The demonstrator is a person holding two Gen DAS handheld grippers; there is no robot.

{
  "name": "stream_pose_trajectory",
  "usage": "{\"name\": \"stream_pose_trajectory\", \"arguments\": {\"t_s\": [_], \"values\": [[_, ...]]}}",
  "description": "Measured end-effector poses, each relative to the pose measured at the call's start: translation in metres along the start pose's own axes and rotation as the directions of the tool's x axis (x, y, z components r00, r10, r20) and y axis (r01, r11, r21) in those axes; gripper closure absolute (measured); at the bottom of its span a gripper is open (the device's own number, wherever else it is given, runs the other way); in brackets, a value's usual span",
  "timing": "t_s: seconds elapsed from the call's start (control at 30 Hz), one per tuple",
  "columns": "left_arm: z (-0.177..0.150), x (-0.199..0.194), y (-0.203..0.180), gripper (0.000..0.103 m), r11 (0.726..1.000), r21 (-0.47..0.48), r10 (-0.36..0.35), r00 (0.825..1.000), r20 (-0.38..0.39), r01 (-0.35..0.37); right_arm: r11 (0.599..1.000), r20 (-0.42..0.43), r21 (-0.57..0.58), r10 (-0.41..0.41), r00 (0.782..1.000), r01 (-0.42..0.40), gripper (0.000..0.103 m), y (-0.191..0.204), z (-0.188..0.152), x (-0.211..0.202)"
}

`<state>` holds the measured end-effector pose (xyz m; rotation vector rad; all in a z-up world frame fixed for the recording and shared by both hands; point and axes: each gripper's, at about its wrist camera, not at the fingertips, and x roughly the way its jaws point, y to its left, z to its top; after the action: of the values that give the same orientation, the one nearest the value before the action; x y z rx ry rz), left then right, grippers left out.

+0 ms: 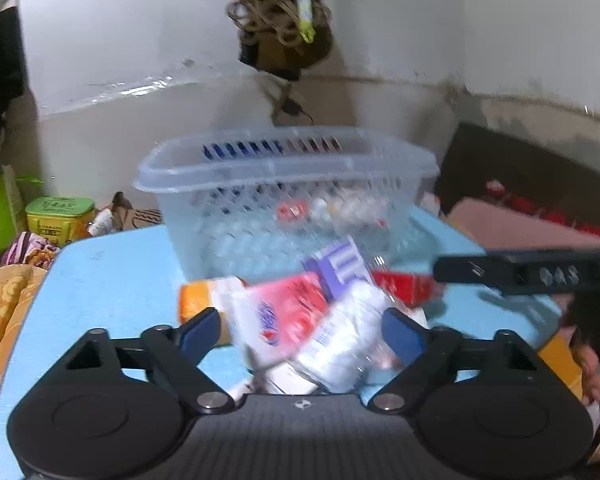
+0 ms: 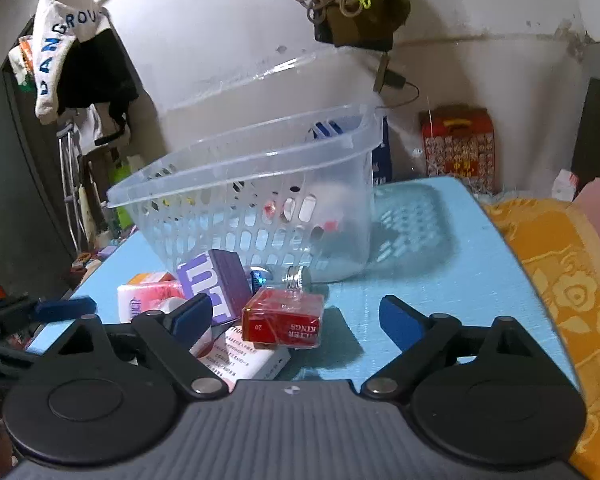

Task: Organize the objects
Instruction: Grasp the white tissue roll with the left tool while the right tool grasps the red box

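Note:
A clear plastic basket (image 1: 284, 184) (image 2: 260, 184) stands on the blue table (image 1: 112, 276) (image 2: 420, 272) with a few small items inside. In front of it lies a pile: a purple box (image 1: 338, 268) (image 2: 216, 284), a red cigarette pack (image 1: 404, 286) (image 2: 286, 320), a pink-and-white tissue pack (image 1: 284, 320) (image 2: 148, 296), a clear bottle (image 1: 348, 340) and an orange box (image 1: 194, 300). My left gripper (image 1: 300, 330) is open around the tissue pack and bottle, blurred. My right gripper (image 2: 296, 316) is open, low over the red pack.
The right gripper's black finger (image 1: 520, 272) reaches in from the right in the left wrist view. An orange patterned cloth (image 2: 560, 272) lies right of the table. A red gift box (image 2: 458, 144) stands by the wall. A yellow-green tub (image 1: 60, 216) sits at the left.

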<state>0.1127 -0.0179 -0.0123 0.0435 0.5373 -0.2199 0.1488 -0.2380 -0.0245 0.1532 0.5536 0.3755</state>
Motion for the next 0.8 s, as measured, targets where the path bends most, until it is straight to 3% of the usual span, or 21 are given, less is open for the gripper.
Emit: {"name": "stream_pose_trajectory", "arguments": {"t_s": [0.23, 0.33, 0.37, 0.43, 0.47, 0.5, 0.8], "values": [[-0.009, 0.019, -0.021, 0.016, 0.993, 0.094, 0.064, 0.998, -0.001, -0.064, 1.0, -0.097, 0.011, 0.018, 0.995, -0.017, 0.027, 0.002, -0.005, 0.03], [-0.013, 0.019, -0.029, 0.016, 0.99, 0.115, 0.077, 0.997, 0.011, -0.078, 0.999, -0.124, 0.005, 0.039, 0.991, -0.039, 0.047, 0.002, -0.008, 0.034], [-0.013, 0.021, -0.03, 0.018, 0.99, 0.121, 0.076, 0.997, 0.009, -0.076, 0.999, -0.121, 0.012, 0.053, 0.991, -0.052, 0.049, 0.002, -0.008, 0.032], [-0.015, 0.023, -0.032, 0.026, 0.99, 0.129, 0.063, 0.998, 0.001, -0.063, 0.999, -0.106, 0.007, 0.039, 0.994, -0.038, 0.05, 0.001, -0.007, 0.026], [-0.016, 0.024, -0.033, 0.041, 0.99, 0.131, 0.054, 0.999, -0.001, -0.054, 1.0, -0.094, -0.004, 0.026, 0.995, -0.027, 0.05, 0.002, -0.006, 0.023], [-0.017, 0.023, -0.034, 0.047, 0.99, 0.133, 0.045, 0.999, -0.002, -0.044, 1.0, -0.087, -0.011, 0.017, 0.996, -0.018, 0.05, 0.002, -0.005, 0.021], [-0.012, 0.01, -0.03, 0.049, 0.993, 0.104, 0.057, 0.997, 0.043, -0.061, 0.997, -0.031, -0.078, -0.005, 0.999, 0.003, 0.05, 0.006, -0.003, 0.0]]}}
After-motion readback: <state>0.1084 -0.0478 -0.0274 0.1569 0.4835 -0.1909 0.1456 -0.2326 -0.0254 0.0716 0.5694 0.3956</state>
